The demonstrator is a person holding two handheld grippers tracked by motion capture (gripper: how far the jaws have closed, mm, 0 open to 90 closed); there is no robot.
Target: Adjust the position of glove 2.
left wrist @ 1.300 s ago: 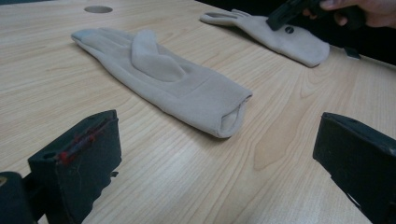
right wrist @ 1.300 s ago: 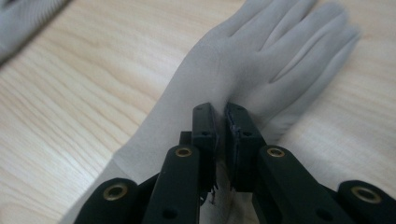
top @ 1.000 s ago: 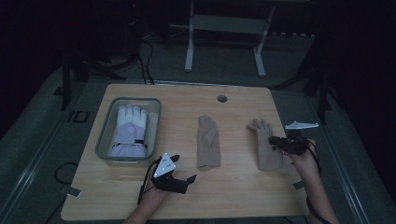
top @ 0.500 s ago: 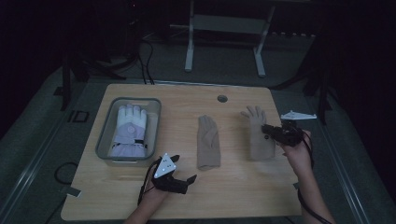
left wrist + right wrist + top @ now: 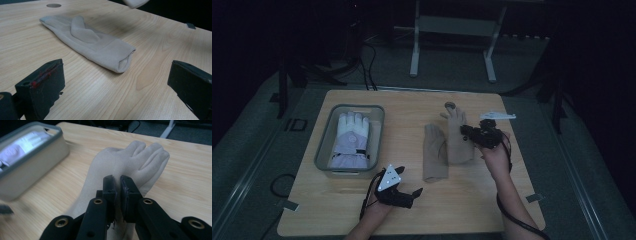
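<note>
A beige glove lies flat mid-table, cuff toward me; the left gripper view shows the same beige glove ahead of the jaws. My left gripper rests near the front edge, open wide, with nothing between its jaws. A second beige glove hangs just right of the first one, fingers pointing away, and my right gripper is shut on its palm. A piece of this held glove appears at the top of the left gripper view.
A grey bin at the table's left holds a white and lavender winter glove. A round cable hole sits near the far edge. A small dark tab lies on the table to the right.
My right gripper has carried the second beige glove left and away from me, from the right side of the table to just beside the lying glove. The left gripper has stayed put.
</note>
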